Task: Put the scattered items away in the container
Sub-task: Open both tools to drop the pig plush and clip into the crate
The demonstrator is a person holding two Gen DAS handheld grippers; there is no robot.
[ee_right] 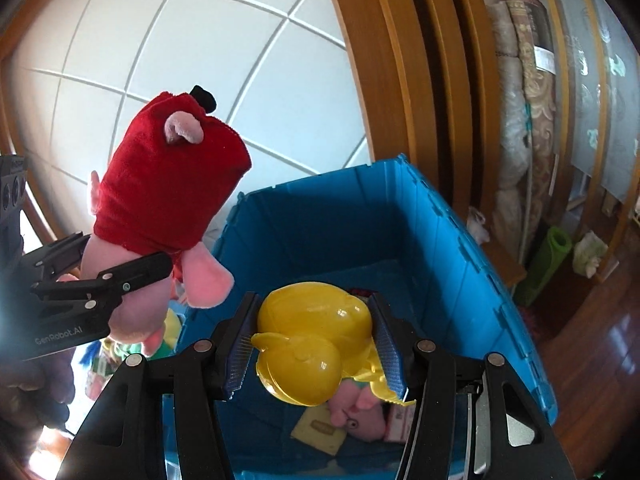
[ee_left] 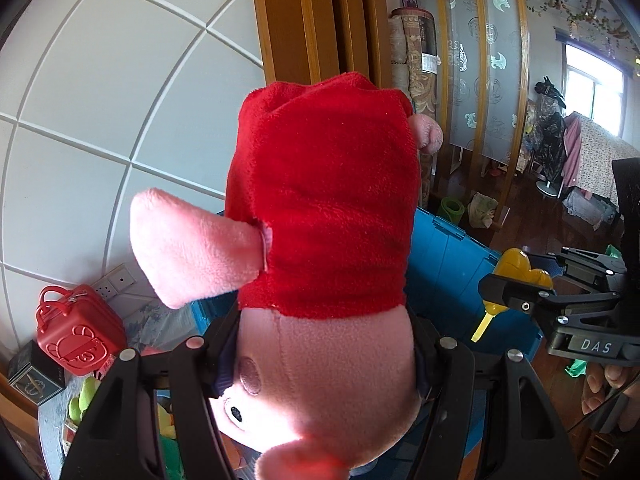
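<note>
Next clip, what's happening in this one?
Someone is tidying toys into a blue bin, with a gripper in each hand. The left gripper is shut on a pink plush pig in a red dress, held upside down in the air beside the bin. The right gripper is shut on a yellow plastic toy above the bin's opening. Another pink plush already lies inside.

open blue bin (ee_right: pixel 460 240) mouth, floor partly taken by a small pig plush (ee_right: pixel 356 404), possibly papers
</note>
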